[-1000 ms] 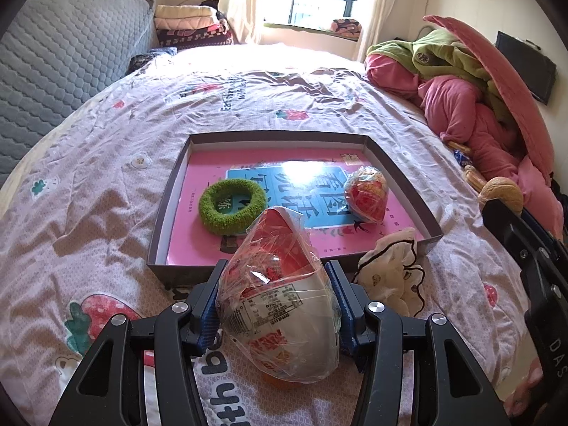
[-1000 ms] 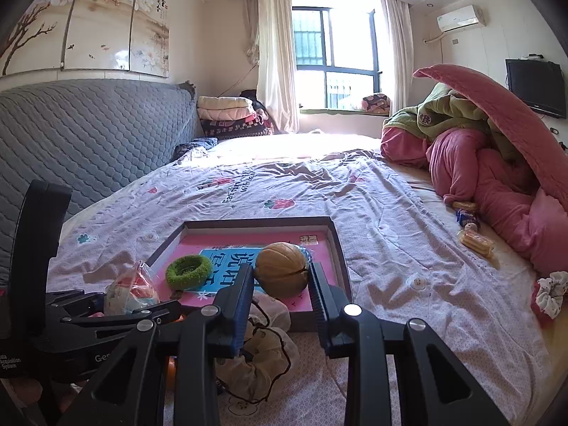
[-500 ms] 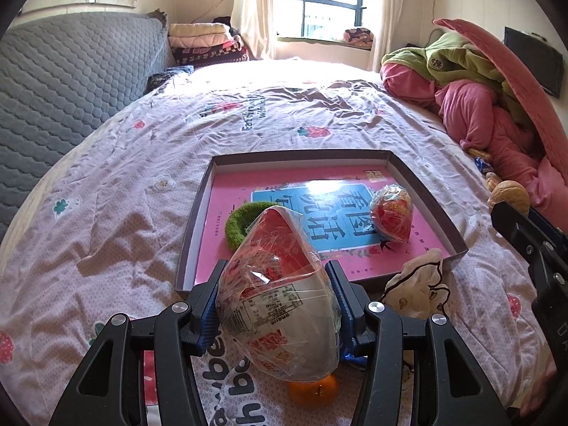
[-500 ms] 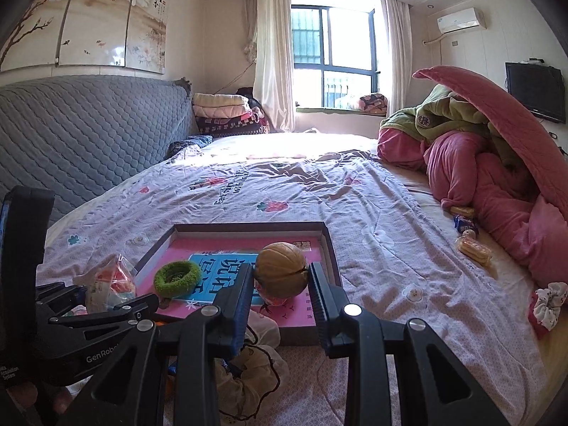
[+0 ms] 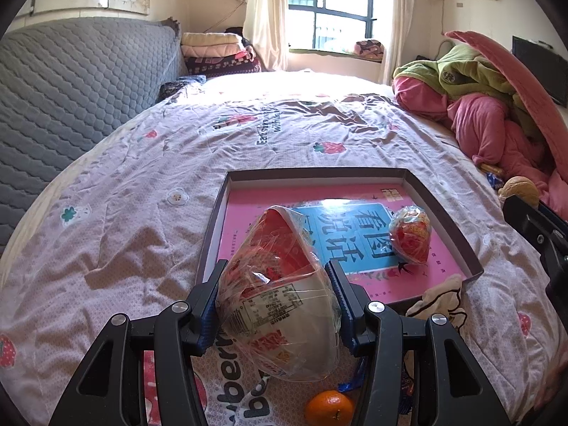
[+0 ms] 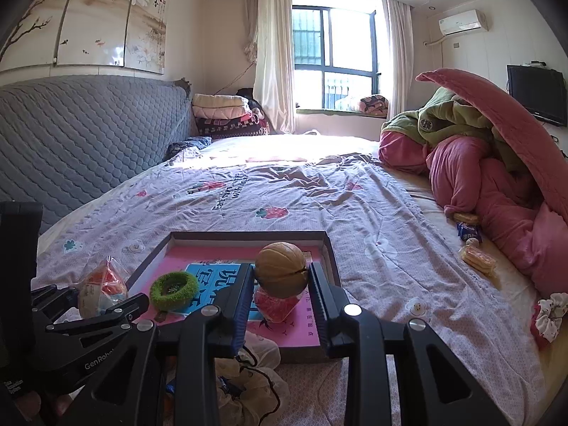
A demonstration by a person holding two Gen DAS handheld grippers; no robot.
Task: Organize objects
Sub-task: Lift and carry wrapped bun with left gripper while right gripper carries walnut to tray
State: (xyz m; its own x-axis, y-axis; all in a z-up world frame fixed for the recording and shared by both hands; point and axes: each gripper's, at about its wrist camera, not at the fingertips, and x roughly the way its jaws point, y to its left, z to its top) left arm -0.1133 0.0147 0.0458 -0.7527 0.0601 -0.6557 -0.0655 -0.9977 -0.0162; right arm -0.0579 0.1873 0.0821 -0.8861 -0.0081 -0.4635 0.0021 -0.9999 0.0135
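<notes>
In the tray (image 6: 328,248), green ring (image 6: 173,285), red packet (image 5: 410,234).

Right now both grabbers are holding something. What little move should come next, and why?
Probably carry the wrapped bowl in the left gripper forward over the tray, then let go. The tray holds a green ring and a red packet, with bare space beside them. The right gripper grips a walnut.
</notes>
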